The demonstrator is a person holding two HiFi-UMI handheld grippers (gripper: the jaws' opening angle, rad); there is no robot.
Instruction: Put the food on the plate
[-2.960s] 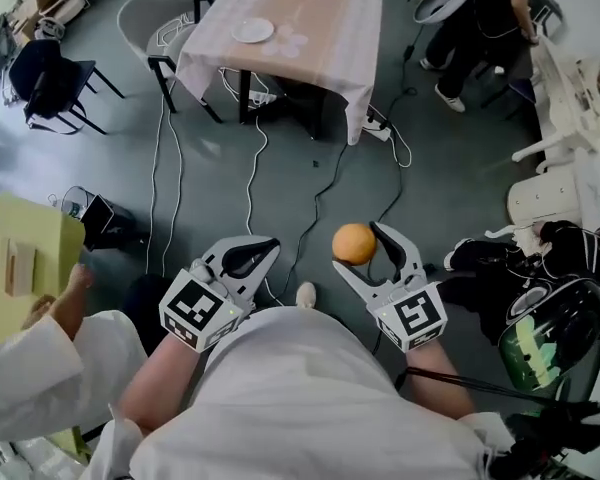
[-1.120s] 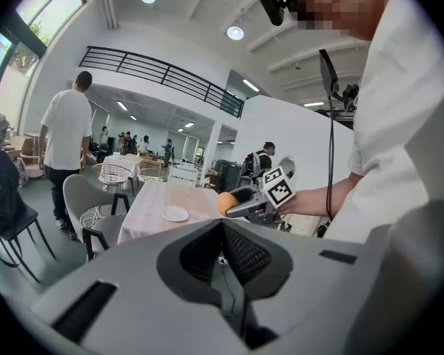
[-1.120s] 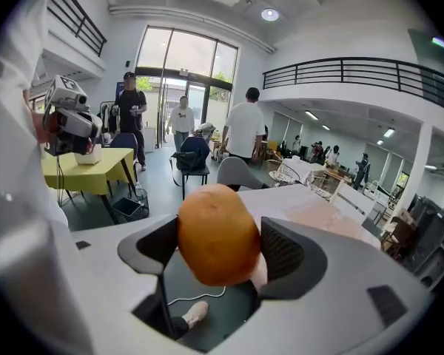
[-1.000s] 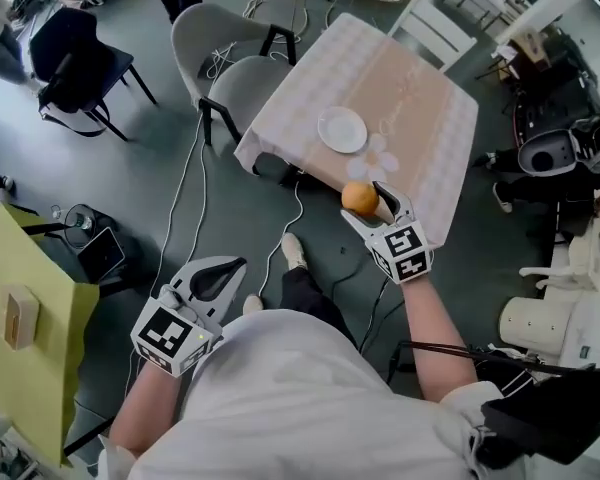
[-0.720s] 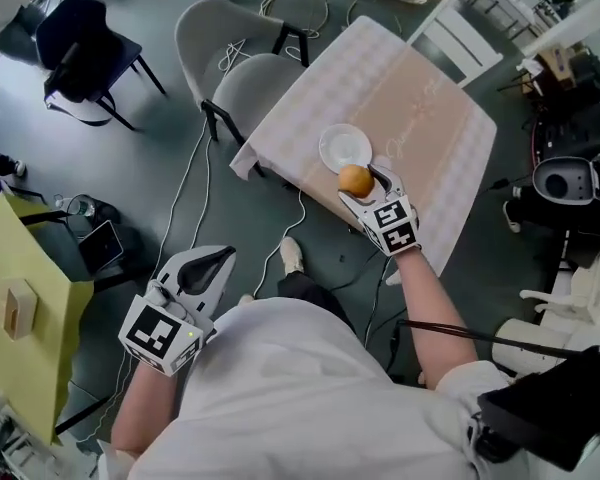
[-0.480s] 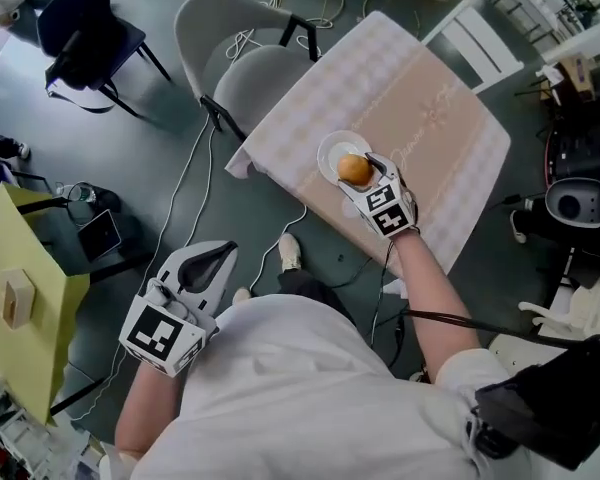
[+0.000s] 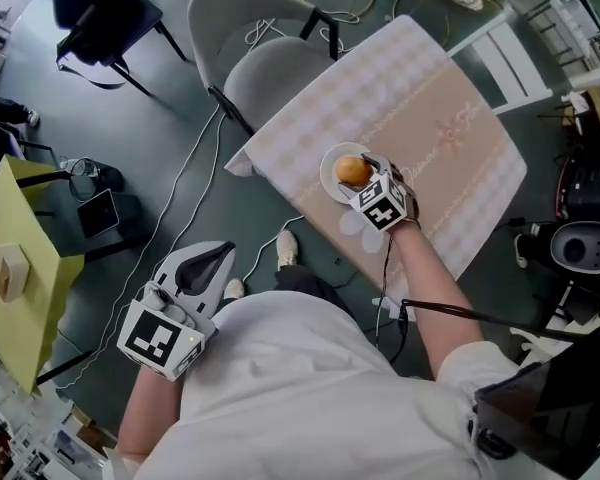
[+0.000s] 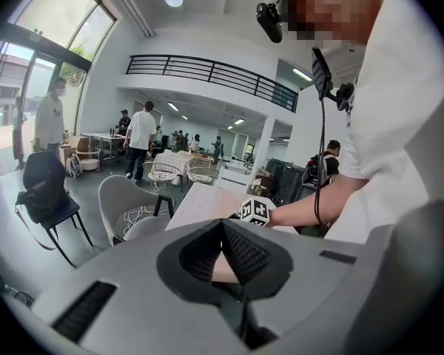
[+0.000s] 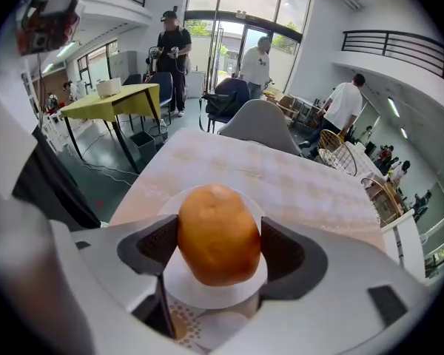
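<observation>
Open cloth on the table on every side of the plate; hemmed along one edge by two grey chairs, with the orange over the plate's middle.

Grey chair: upper middle, tucked against the clothed table.
Black chair: upper left.
Yellow table: left edge.

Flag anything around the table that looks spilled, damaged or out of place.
Nothing spilled or damaged. The right gripper holds the orange over the plate on the table. Only the loose cables trailing across the floor look untidy.
</observation>
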